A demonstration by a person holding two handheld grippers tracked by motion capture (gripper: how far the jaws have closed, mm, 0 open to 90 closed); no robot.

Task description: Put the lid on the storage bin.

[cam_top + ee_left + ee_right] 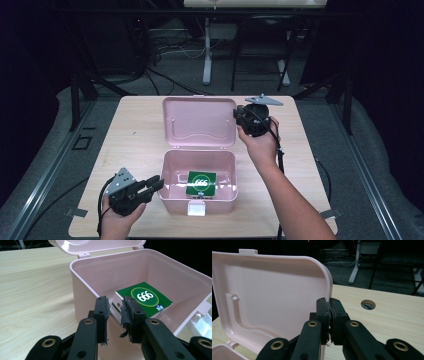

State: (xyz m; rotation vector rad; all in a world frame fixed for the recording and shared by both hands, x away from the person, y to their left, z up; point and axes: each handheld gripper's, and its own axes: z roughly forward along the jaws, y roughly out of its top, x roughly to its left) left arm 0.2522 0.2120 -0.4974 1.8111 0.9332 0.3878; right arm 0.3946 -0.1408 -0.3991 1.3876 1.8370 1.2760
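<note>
The right hand-held gripper [240, 114], held in a person's hand over the far right part of the desk [135, 130], has its two black jaws pressed together on the right edge of the box lid [199, 122], pinching that thin rim. The left hand-held gripper [156, 184] sits near the desk's front left corner with its jaws a little apart, holding nothing, its tips just beside the left wall of the pink box [170, 192].

The lid stands open, rising from the far side of the box near the middle of the desk. Inside the box, toward its front right, lies a green carton [202, 183] with a white oval bearing "666".

The likely risk is the lid slipping: the hold is on a narrow, smooth edge, so a swing or twist could let it drop shut or snap back. The box is light and nothing holds it down, so pulling the lid might drag or tip it unless the left hand-held gripper steadies it.

The box and lid are glossy pink moulded plastic with rounded corners and a white front latch [195, 208]. The carton is flat printed card. The jaw pads look frayed and rubbery. The desk is pale wood grain, matte.
</note>
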